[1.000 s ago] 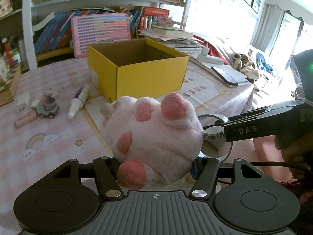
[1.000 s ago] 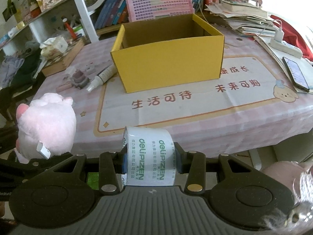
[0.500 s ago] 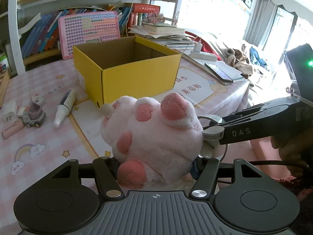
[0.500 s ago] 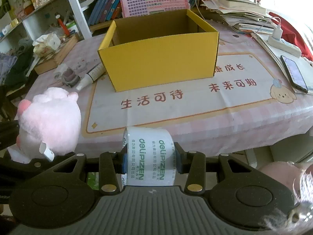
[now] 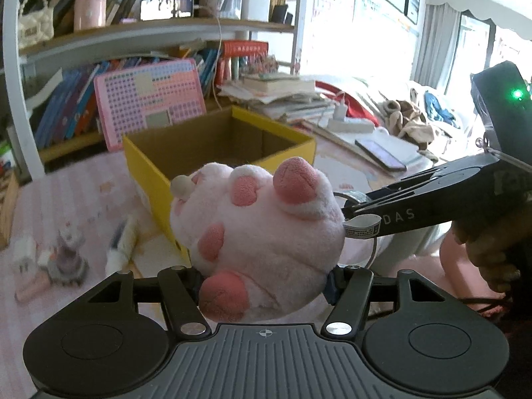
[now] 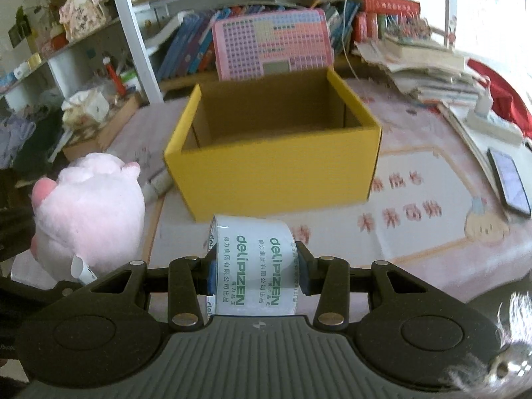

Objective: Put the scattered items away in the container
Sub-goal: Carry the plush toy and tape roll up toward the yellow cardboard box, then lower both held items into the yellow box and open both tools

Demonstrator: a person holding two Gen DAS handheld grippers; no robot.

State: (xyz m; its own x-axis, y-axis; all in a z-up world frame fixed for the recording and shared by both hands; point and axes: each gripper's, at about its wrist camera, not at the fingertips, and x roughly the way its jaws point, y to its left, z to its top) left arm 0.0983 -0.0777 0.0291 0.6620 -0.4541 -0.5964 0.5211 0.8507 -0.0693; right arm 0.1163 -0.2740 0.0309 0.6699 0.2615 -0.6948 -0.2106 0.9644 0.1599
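Right wrist view shows the right gripper clamped on a tape roll, the left gripper squeezing a plush toy, the yellow box at centre looking empty

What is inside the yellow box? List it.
Nothing visible in the yellow box: the right wrist view shows only bare brown inner walls. Its near wall hides the floor. The plush toy and tape roll are outside, in the grippers.

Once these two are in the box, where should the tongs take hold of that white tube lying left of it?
Take the white tube across its middle, coming straight down from above. It lies flat on the pink tablecloth, its far end close to the yellow box, so the tongs should close across its narrow width. The toy car sits apart to its left, leaving room on that side.
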